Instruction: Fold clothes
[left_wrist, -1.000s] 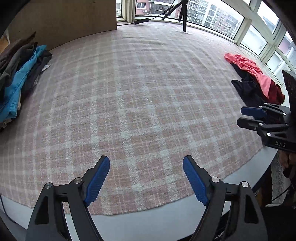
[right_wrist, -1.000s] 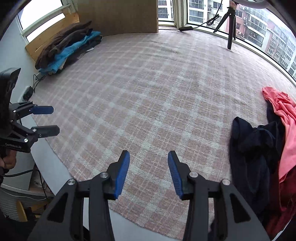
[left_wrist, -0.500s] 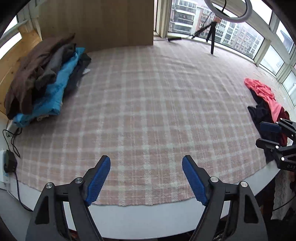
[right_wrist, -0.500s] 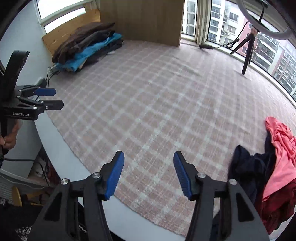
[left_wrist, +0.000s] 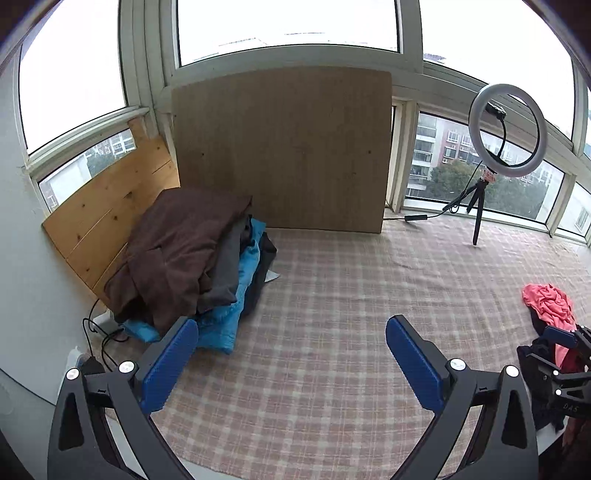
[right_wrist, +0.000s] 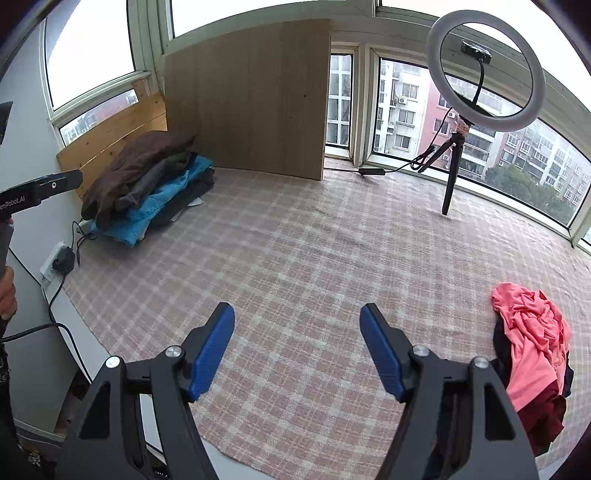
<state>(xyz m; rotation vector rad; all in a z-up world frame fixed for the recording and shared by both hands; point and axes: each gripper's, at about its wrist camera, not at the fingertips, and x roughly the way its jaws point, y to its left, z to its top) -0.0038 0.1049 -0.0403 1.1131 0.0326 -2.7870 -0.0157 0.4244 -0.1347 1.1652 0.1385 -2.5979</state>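
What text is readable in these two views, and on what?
"DAS": on the right gripper body, at the right edge of the left wrist view.
"enRobot.AI": on the left gripper body, in the right wrist view; its first letters are cut off by the frame edge.
No other text is visible.

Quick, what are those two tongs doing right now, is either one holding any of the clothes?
Left tongs: opening, nothing between them, holding no clothes.
Right tongs: opening too, empty above the checked cloth.

Grey daylight fills curved windows (right_wrist: 461, 122) behind a wooden board (left_wrist: 282, 147). Right of the board stands a ring light (right_wrist: 484, 70) on a tripod; a checked cloth (right_wrist: 314, 266) covers the table before it.
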